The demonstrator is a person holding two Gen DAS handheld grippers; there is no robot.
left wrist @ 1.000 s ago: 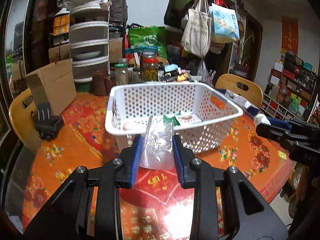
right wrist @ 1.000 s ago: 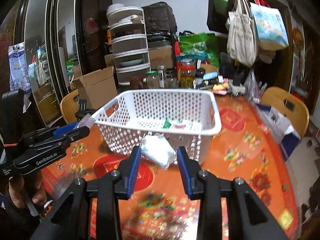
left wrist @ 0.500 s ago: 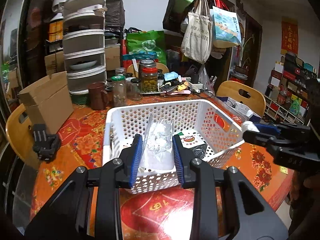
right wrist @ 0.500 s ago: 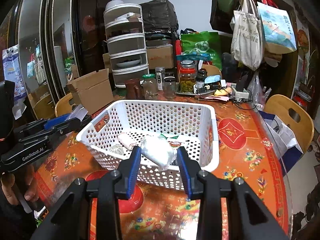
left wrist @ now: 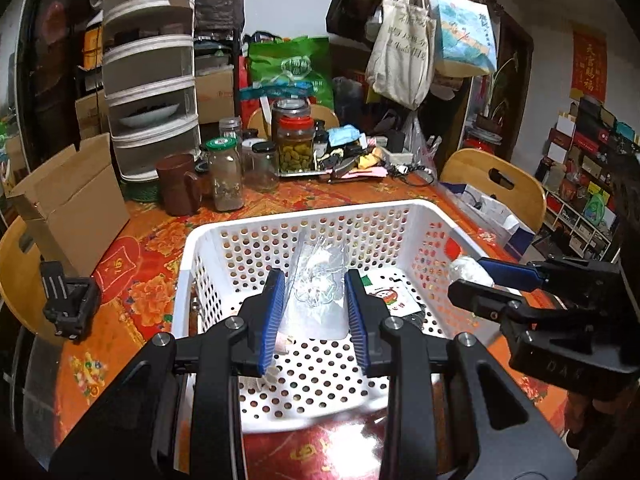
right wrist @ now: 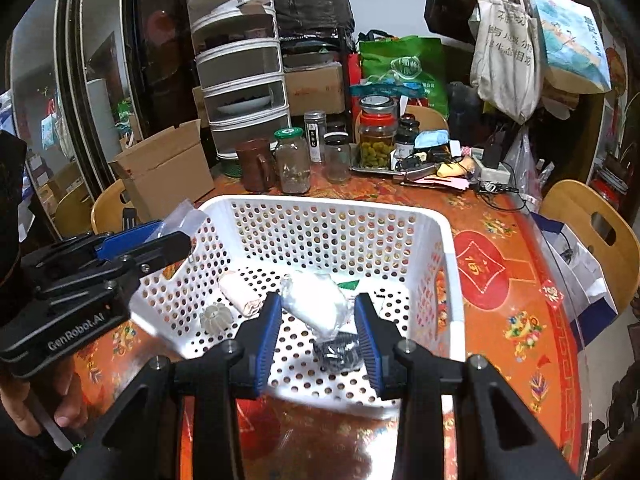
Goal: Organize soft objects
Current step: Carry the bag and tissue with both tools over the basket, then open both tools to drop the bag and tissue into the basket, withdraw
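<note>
A white perforated basket (left wrist: 312, 216) (right wrist: 328, 206) stands on the red patterned table. My left gripper (left wrist: 314, 314) is shut on a clear crinkled plastic bag (left wrist: 318, 296) and holds it over the basket's inside. My right gripper (right wrist: 316, 330) is shut on a white soft packet (right wrist: 314, 308), also over the basket; it shows in the left wrist view (left wrist: 470, 274) at the basket's right rim. Inside lie a pink roll (right wrist: 240, 294), a small white ribbed piece (right wrist: 216, 318), a dark wrapped item (right wrist: 336, 354) and a printed sachet (left wrist: 390, 298).
Glass jars (left wrist: 228, 176), a brown mug (left wrist: 178, 184) and a tray of clutter (left wrist: 352, 158) stand behind the basket. A cardboard box (left wrist: 72, 204) is at the left. A stacked white drawer unit (left wrist: 150, 80) stands behind. Wooden chairs (right wrist: 592, 232) ring the table.
Both grippers rose and moved forward from in front of the basket to over its inside, each still holding its item. The basket now looks closer and seen from above.
</note>
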